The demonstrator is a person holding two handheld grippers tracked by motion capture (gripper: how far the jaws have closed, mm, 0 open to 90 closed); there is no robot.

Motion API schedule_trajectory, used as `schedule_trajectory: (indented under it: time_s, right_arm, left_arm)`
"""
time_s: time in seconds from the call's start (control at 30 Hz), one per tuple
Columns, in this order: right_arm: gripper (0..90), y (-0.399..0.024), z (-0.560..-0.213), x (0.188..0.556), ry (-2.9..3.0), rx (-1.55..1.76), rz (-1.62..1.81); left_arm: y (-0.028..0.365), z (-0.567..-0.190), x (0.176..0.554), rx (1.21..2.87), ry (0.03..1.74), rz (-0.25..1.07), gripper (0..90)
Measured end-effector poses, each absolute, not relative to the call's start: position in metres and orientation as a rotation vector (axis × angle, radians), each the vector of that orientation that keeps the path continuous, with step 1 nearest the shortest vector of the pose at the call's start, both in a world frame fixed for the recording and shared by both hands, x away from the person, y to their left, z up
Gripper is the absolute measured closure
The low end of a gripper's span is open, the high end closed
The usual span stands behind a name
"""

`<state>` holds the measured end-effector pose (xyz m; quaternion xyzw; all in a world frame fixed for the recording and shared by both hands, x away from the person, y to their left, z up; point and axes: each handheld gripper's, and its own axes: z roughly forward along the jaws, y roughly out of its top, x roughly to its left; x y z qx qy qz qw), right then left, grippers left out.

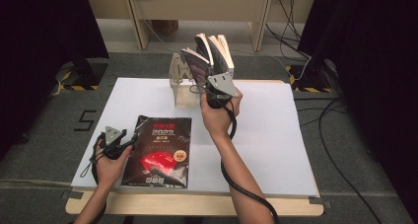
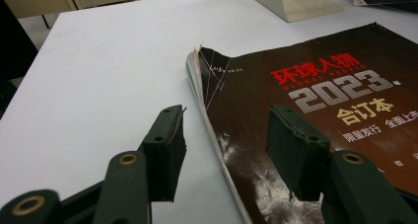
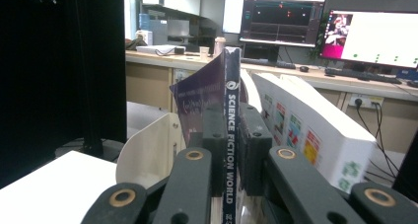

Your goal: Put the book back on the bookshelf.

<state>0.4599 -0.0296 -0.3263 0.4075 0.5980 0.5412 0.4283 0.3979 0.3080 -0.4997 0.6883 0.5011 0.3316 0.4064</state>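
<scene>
A thin magazine [image 3: 230,135] with "SCIENCE FICTION WORLD" printed down its spine is held upright at the far middle of the table [image 1: 276,135], clamped by the spine between the two pads of the right claw [image 3: 230,150]. Its purple cover is seen fanned out to one side. Just beside it, thicker white-covered books [image 3: 315,130] are seen leaning, and a pale bookend [image 1: 180,81] stands at their left.

The left claw [image 2: 224,150] is kept low at the near left of the table, jaws parted and gripping nothing. One pad is seen over the white surface, the other over the dark cover of a flat-lying magazine [image 1: 160,150] marked "2023", whose worn edge lies between them.
</scene>
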Motion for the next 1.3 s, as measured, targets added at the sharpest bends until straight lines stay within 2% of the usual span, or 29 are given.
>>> schedule_trajectory:
  time_s: [0.7,0.93,1.3]
  right_arm:
    - [83.9,-0.058,-0.335,0.434,1.502,1.107,1.347]
    - [79.6,-0.062,-0.330,0.438,1.538,1.131,1.364]
    - [79.5,-0.060,-0.332,0.442,1.575,1.140,1.363]
  left_arm:
    - [0.307,-0.500,0.398,1.748,1.260,0.846,48.3]
    - [0.306,-0.500,0.398,1.754,1.257,0.847,48.3]
    - [0.307,-0.500,0.398,1.749,1.258,0.845,48.3]
